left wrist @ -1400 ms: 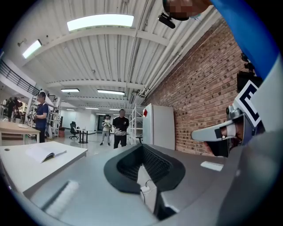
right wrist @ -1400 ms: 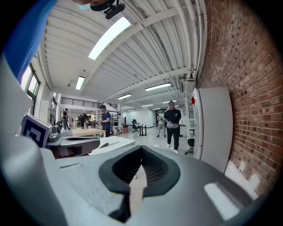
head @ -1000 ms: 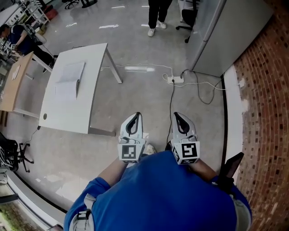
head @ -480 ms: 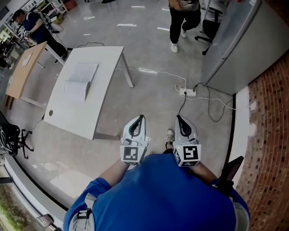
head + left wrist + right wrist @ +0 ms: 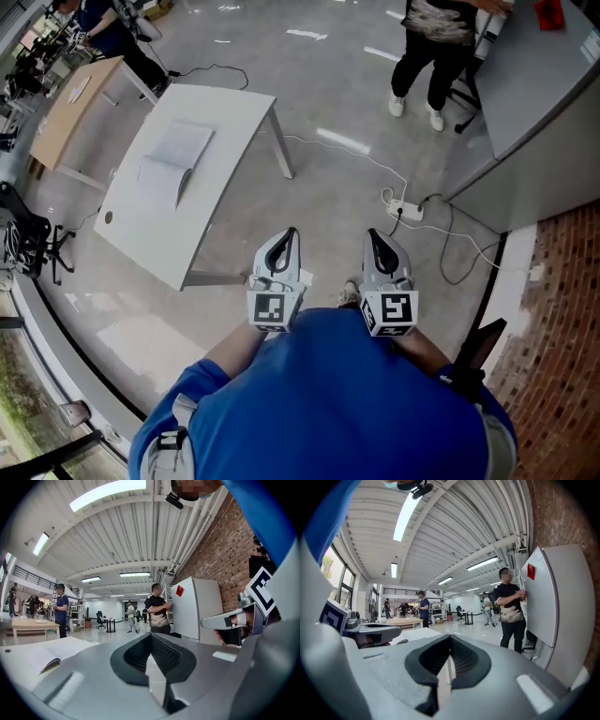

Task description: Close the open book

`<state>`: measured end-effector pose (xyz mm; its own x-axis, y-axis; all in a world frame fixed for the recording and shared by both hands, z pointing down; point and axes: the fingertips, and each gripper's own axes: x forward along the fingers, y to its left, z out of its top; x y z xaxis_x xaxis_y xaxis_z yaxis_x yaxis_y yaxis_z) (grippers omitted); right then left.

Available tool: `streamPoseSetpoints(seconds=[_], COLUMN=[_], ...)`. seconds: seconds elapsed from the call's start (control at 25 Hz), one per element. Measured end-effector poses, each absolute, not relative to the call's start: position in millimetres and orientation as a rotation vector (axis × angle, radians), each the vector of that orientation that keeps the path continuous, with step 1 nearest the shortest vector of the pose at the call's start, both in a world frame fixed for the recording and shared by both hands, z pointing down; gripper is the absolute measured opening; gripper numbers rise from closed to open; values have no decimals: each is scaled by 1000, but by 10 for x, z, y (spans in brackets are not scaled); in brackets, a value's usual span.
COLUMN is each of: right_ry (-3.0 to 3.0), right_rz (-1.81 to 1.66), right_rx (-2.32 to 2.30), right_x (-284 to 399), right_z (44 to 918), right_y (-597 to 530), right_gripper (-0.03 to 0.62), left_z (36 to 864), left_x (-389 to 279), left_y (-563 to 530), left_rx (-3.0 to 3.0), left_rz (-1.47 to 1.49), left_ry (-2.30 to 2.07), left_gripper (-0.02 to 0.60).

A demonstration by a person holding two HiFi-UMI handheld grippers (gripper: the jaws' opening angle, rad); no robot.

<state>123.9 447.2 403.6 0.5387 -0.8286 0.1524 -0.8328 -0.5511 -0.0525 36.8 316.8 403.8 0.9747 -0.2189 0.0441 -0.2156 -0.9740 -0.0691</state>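
The open book (image 5: 173, 159) lies flat on a white table (image 5: 225, 122) at the upper left of the head view, well ahead of both grippers. In the left gripper view the book (image 5: 44, 656) shows low at the left. My left gripper (image 5: 285, 242) and right gripper (image 5: 375, 240) are held side by side in front of the body over bare floor, far from the table. Both are shut with nothing in them. In the left gripper view the jaws (image 5: 151, 635) meet at the tip. So do those in the right gripper view (image 5: 450, 638).
A power strip (image 5: 405, 208) with trailing cables lies on the floor ahead. A person (image 5: 436, 47) stands by a grey cabinet (image 5: 544, 75) at the upper right. A brick wall (image 5: 562, 309) runs along the right. A wooden table (image 5: 70, 108) and an office chair (image 5: 23, 239) are at the left.
The view has moved forward: the table with the book has slid lower and looks larger, and the standing person is nearer. Both grippers stay shut in front of the body.
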Motion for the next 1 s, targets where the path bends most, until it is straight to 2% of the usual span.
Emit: streamPoseSetpoints(seconds=[0.24,0.56,1.0], right_ry=[-1603,-1723,-1927], right_rz=[288,314,193], right_rx=[2657,2559,2324], right_x=[1678,1836,1739], right_z=[4108,4239,3960], right_y=[4236,3758,2267], right_gripper=[3,3,3], left_z=[4041,4161,4079], left_x=[663,769,450], left_y=[3025,2649,1320], left_rx=[-3032,-3008,-2947], left_rz=[-117,-142,-99], left_ry=[488,646,1011], left_gripper=[6,6,6])
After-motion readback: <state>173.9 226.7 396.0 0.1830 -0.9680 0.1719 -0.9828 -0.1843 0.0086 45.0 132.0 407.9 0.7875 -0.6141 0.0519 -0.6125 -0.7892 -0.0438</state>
